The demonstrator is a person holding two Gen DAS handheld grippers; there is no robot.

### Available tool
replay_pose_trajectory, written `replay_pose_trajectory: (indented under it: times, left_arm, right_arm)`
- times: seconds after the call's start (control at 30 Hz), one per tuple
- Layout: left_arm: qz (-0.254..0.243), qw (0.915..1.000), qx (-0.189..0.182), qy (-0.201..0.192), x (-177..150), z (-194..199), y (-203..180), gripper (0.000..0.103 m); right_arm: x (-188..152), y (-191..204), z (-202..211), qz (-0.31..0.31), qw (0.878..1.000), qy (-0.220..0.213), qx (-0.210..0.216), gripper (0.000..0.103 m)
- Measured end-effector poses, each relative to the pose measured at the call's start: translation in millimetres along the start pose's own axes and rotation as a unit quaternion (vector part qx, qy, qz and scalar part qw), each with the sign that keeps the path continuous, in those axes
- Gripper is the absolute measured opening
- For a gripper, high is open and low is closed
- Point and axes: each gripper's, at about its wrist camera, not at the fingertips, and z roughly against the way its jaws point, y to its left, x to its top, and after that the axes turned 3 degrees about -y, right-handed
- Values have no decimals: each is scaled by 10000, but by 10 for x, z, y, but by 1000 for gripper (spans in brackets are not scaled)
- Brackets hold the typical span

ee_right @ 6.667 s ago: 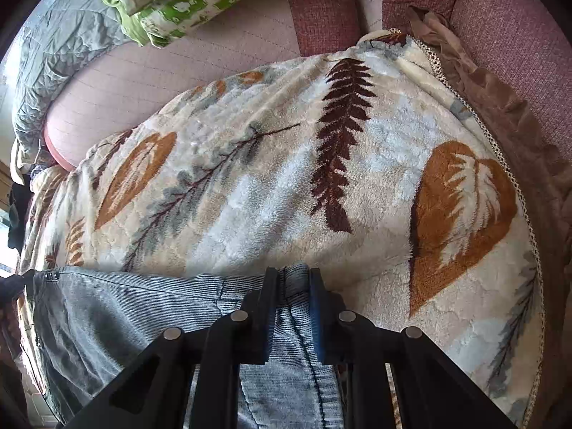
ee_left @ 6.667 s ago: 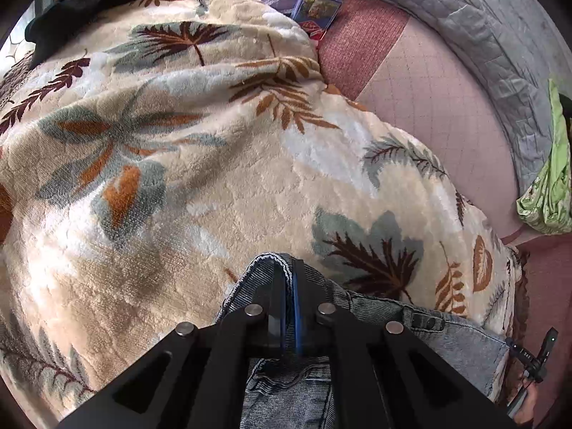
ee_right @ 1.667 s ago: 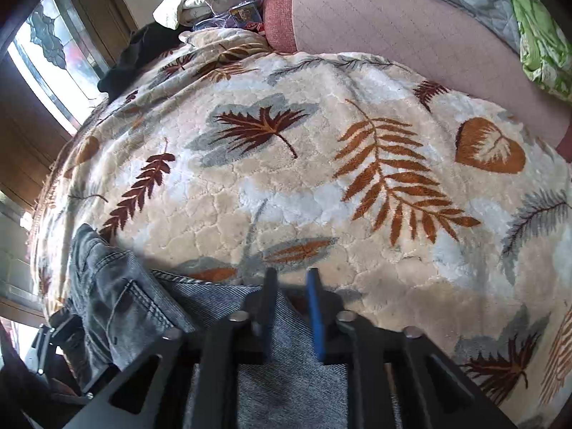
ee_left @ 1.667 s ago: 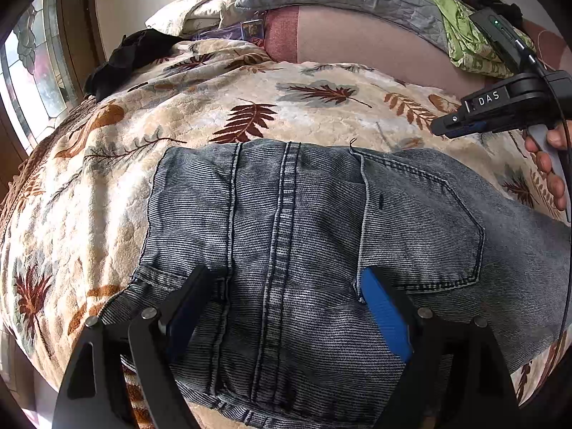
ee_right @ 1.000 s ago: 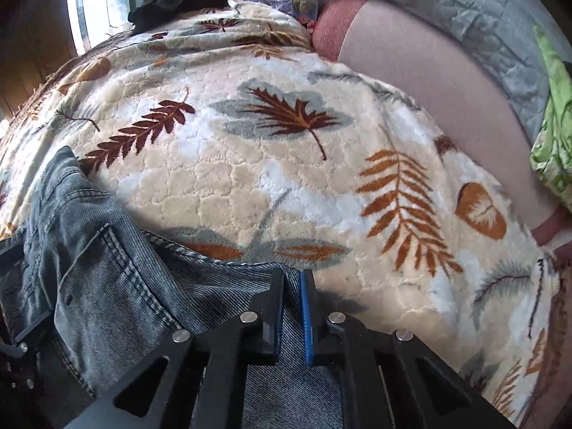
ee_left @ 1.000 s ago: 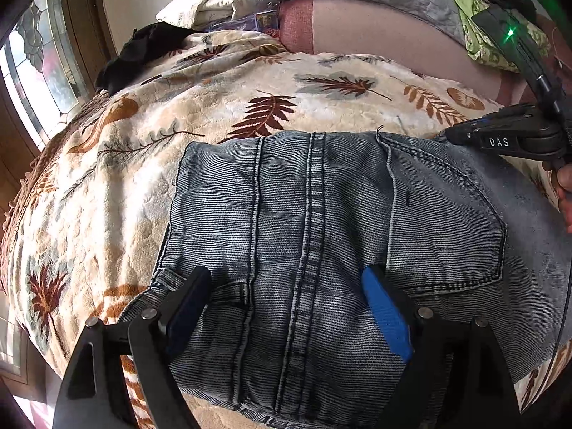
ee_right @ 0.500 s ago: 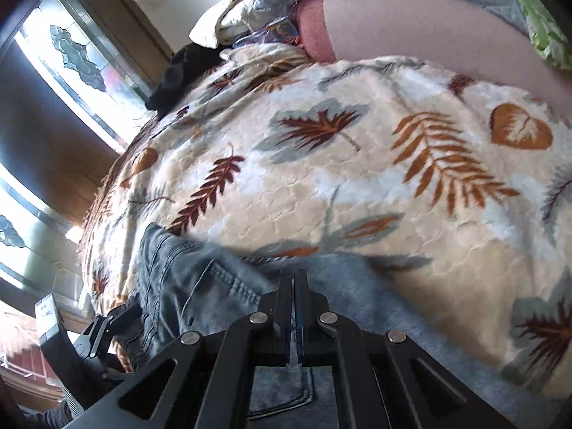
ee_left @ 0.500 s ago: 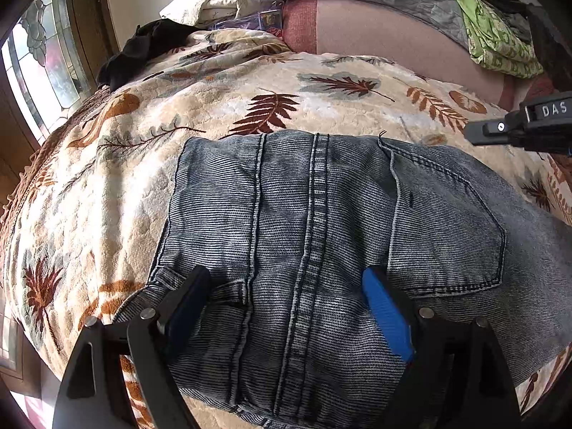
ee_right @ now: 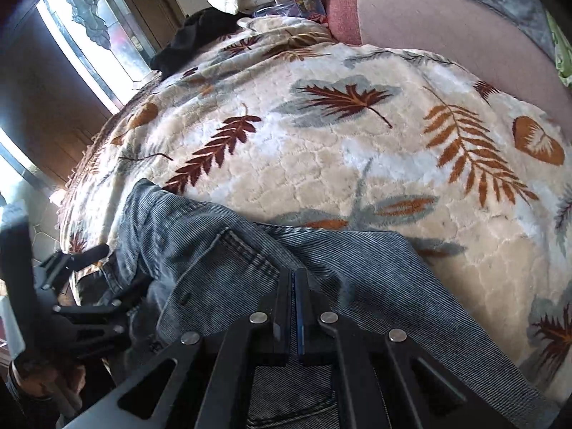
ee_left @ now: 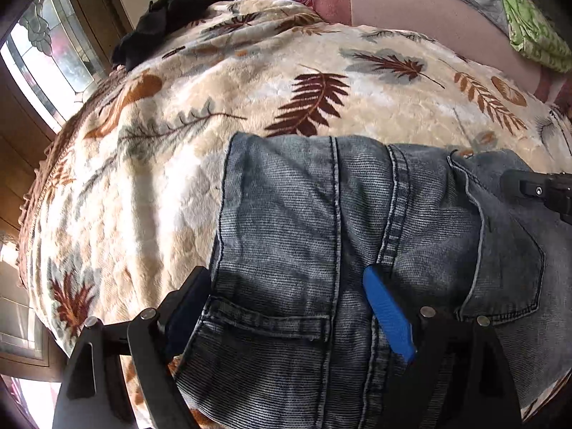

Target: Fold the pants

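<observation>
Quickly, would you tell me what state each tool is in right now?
Left tool: open wide, straddling the jeans, gripping nothing.
Right tool: shut, over the jeans; held fabric cannot be told.

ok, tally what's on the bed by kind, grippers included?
Jeans: 1
Leaf-print blanket: 1
Black garment: 1
Green printed cloth: 1
Grippers: 2, left gripper, right gripper
Total: 6
</observation>
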Motion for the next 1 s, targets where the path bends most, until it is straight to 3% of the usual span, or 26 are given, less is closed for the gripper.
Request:
replay_pose_trajectory:
  times: [0.07, 0.1, 0.27, 0.37, 0.43, 0.53, 0.57, 0.67, 0.73, 0.8, 0.83, 0.87, 0.93, 1.0]
  left_arm:
    - [222, 9996, -117, 89, -23, -7, 78, 89]
    - [297, 9993, -172, 164, -10, -25, 102, 89]
    - [414, 9986, -279, 180, -31, 43, 155, 93]
    - [521, 9981, -341, -5, -107, 255, 211, 93]
    - [347, 9986, -348, -184, -212, 391, 174, 93]
    - [-348, 9992, 92, -169, -359, 307, -38, 94]
    - [-544, 9984, 131, -101, -382, 230, -102, 99]
    - [-394, 9990, 119, -146, -350, 308, -68, 102]
    - [-363, 9988, 70, -308, -347, 450, -56, 102]
    - [-362, 9979, -31, -529, -355, 573, -81, 102]
    - [-359, 9974, -81, -617, -381, 633, -96, 102]
    - [-380, 9970, -98, -669, -410, 662, -117, 102]
    - [-573, 9969, 40, -545, -478, 571, -202, 102]
    - [-863, 9958, 285, -138, -573, 322, -296, 102]
  right_arm:
    - [-97, 70, -295, 101, 9979, 641, 46, 5]
    - [-146, 97, -337, 259, 9976, 640, -82, 5]
    - [-119, 107, 69, 13, 9999, 165, -29, 5]
    - [-346, 129, 364, -252, 9994, 7, 243, 5]
    - [-597, 154, 427, -393, 9985, 64, 364, 5]
    - [-968, 139, 244, -607, 9967, 424, 319, 7]
    - [-1019, 96, 225, -694, 9964, 243, 427, 7]
    - [-1032, -151, 327, -1553, 9834, 180, 918, 7]
    - [-1074, -186, 602, -1540, 9855, -171, 693, 10]
    - [-1234, -246, 883, -1603, 9839, -442, 652, 18]
    - [-1345, -308, 1010, -1753, 9812, -536, 598, 31]
    - [-1479, -386, 1137, -1920, 9781, -635, 483, 52]
    - [-1768, -560, 1314, -2207, 9721, -767, 199, 82]
    - [-2023, -789, 1290, -2496, 9664, -609, -30, 84]
